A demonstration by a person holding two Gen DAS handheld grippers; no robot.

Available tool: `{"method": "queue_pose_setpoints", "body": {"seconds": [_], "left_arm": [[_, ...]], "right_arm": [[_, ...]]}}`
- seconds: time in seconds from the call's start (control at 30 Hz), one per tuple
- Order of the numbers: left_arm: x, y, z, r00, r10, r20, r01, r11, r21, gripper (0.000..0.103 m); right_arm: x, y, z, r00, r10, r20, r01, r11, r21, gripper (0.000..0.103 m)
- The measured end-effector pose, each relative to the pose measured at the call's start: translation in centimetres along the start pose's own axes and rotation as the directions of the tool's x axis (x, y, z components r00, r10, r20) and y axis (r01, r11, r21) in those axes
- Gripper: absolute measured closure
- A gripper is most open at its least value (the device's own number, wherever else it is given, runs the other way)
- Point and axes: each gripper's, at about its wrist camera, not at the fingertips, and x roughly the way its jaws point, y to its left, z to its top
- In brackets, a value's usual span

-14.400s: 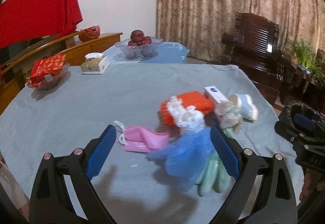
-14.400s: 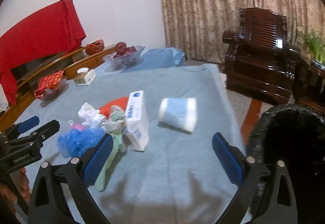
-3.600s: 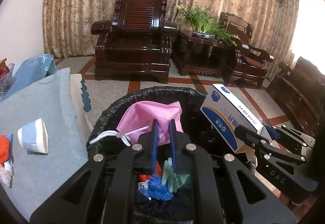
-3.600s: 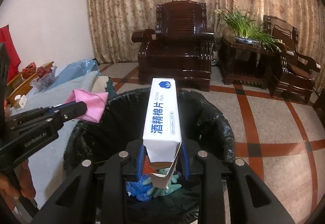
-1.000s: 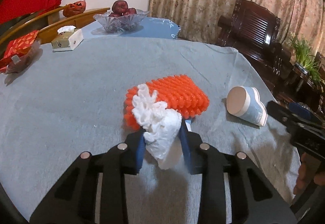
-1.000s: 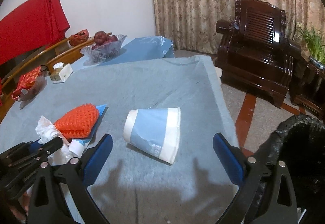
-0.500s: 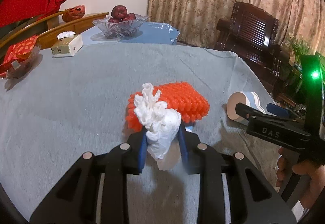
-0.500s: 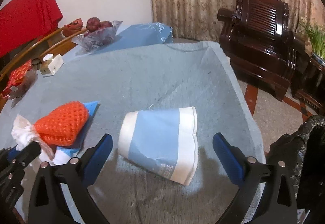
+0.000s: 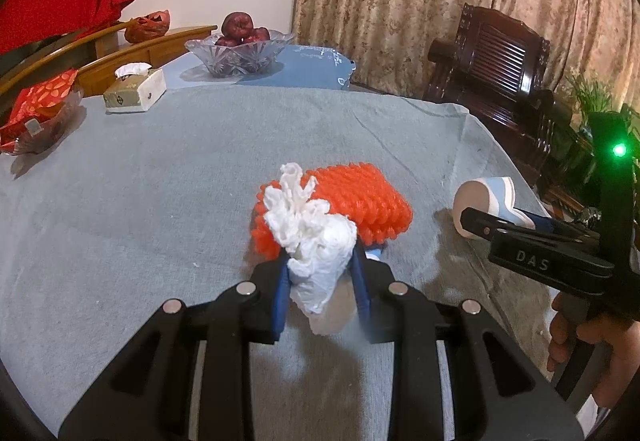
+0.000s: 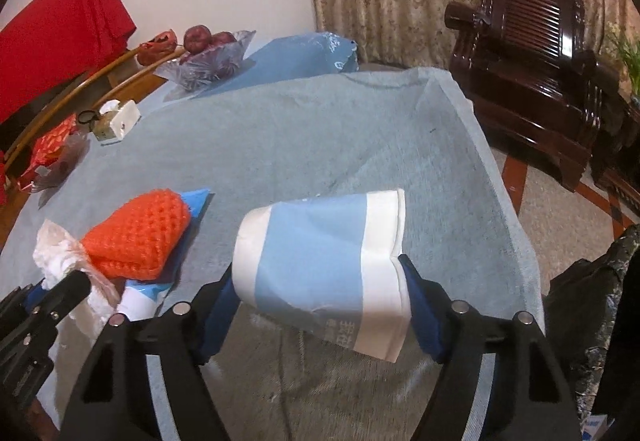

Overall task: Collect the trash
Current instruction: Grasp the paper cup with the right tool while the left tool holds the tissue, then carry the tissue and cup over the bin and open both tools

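My left gripper (image 9: 320, 273) is shut on a crumpled white tissue (image 9: 312, 229) and holds it just above the grey tablecloth (image 9: 168, 177). Behind it lies an orange foam fruit net (image 9: 352, 201) on a blue wrapper (image 10: 196, 201). My right gripper (image 10: 320, 297) has closed its blue pads on a blue-and-white paper cup (image 10: 324, 265) lying on its side near the table's right edge. The cup also shows in the left wrist view (image 9: 488, 201), and the tissue in the right wrist view (image 10: 60, 257).
A black trash bag (image 10: 592, 305) stands off the table's right edge. At the far side are a glass fruit bowl (image 9: 240, 49), a tissue box (image 9: 136, 89) and a dish of red packets (image 9: 36, 113). Dark wooden armchairs (image 10: 532, 41) stand beyond.
My right gripper has moved forward and closed its jaws around the paper cup. My left gripper has lifted the tissue slightly while staying shut on it.
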Motion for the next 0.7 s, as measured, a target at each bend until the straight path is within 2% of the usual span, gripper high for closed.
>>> {"method": "queue_pose_setpoints", "body": {"seconds": [0.7], "left_arm": [[-5.1, -1.9, 0.8, 0.997, -0.032, 0.075, 0.03, 0.999, 0.027, 0.076]], "right_arm": [[-7.6, 0.5, -0.4, 0.995, 0.05, 0.09, -0.049, 0.999, -0.017, 0.03]]}}
